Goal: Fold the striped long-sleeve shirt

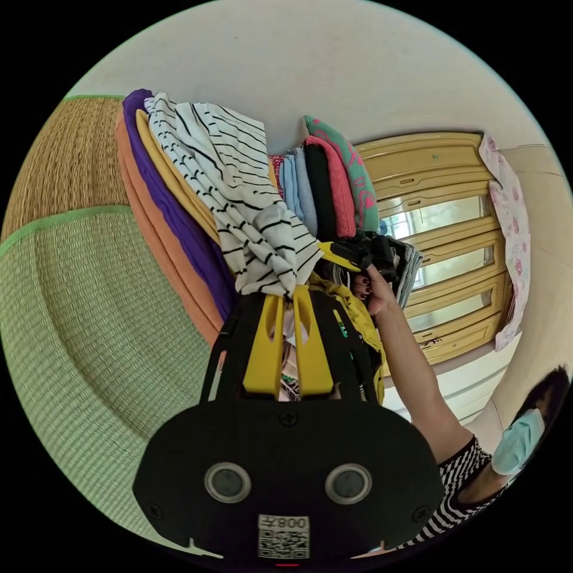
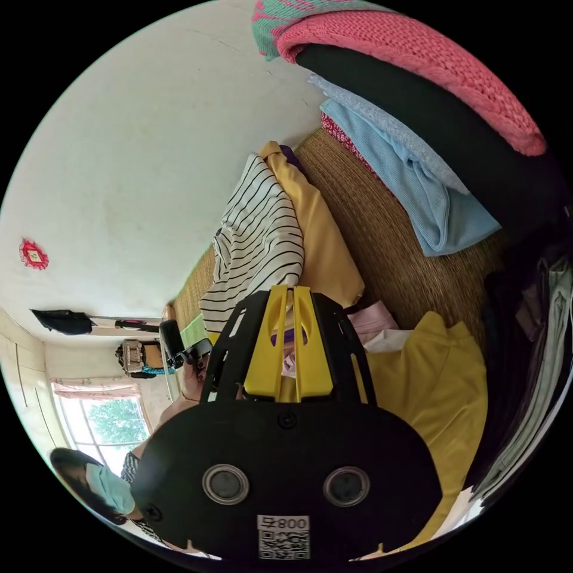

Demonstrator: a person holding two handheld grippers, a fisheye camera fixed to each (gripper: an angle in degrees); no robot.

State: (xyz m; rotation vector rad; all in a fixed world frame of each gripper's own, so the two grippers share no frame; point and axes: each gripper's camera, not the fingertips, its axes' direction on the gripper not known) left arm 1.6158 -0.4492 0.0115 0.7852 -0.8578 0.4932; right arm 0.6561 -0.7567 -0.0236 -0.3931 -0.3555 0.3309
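The striped shirt (image 1: 239, 197) lies bunched on top of a stack of orange, purple and mustard garments (image 1: 173, 221) on a woven mat (image 1: 77, 286); its white cloth with thin black stripes is crumpled. The left tongs (image 1: 287, 292) are nearly closed, pinching its near edge. The left gripper view also takes in a wooden cabinet (image 1: 441, 239) and a person's hand (image 1: 373, 292). In the right gripper view the shirt (image 2: 256, 245) sits just past the right tongs (image 2: 287, 292), closed on its edge, with a yellow garment (image 2: 436, 382) to the right.

soft cloth striped shirt (image 1: 239, 197), rough woven mat (image 1: 89, 310), glossy wooden wardrobe (image 1: 441, 239)
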